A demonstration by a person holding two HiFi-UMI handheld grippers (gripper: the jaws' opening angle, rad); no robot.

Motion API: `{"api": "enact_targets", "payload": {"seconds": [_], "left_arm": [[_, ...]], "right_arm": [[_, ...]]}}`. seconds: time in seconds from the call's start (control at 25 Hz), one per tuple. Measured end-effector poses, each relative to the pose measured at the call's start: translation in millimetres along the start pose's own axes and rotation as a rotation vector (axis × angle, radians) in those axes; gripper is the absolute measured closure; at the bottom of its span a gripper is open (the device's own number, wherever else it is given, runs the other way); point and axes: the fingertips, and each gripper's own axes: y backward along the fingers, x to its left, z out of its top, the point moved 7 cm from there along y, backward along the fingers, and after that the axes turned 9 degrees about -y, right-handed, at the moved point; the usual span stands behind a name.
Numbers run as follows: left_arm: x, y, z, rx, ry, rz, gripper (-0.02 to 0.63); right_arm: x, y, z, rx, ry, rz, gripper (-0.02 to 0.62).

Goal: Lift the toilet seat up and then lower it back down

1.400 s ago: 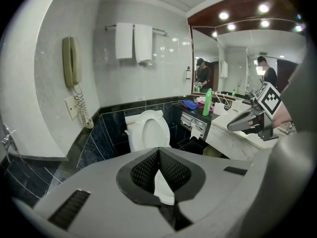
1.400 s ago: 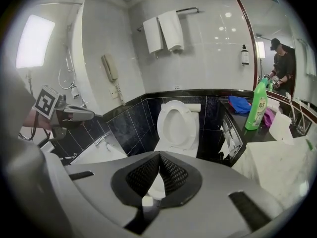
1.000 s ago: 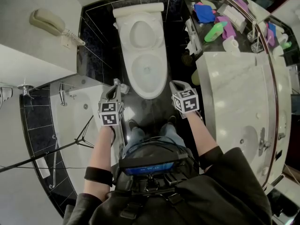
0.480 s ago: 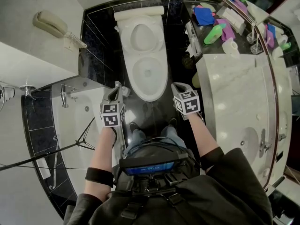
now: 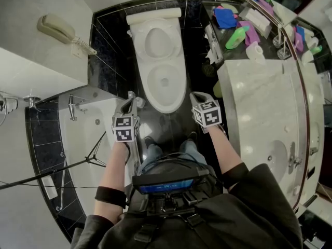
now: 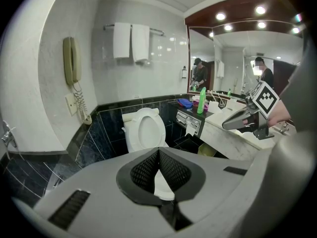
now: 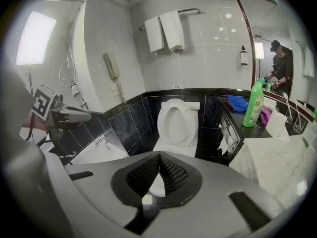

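Observation:
The white toilet [image 5: 165, 82] stands against the black-tiled back wall. Its seat [image 5: 155, 40] is raised and leans upright against the tank, shown as an upright ring in the left gripper view [image 6: 146, 130] and the right gripper view [image 7: 177, 123]. My left gripper [image 5: 130, 96] hovers off the bowl's front left, shut and holding nothing. My right gripper [image 5: 195, 95] hangs off the bowl's front right, also shut and empty. Neither touches the toilet. Each gripper also shows in the other's view: the right gripper [image 6: 242, 119] and the left gripper [image 7: 69, 115].
A marble vanity [image 5: 259, 102] with a sink runs along the right, with a green bottle [image 7: 255, 103] and toiletries at its far end. A bathtub [image 5: 83, 123] and a tripod [image 5: 78, 160] lie left. A wall phone [image 5: 54, 27] and towels [image 7: 166, 31] hang above.

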Motion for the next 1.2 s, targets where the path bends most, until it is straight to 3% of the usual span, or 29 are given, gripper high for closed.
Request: {"api": "enact_targets", "payload": {"seconds": [1.2], "left_arm": [[-10,6,-14,0.009,0.005,-0.007,0.598]], "right_arm": [[4,4,-8,0.005,-0.003,-0.004,0.594]]}}
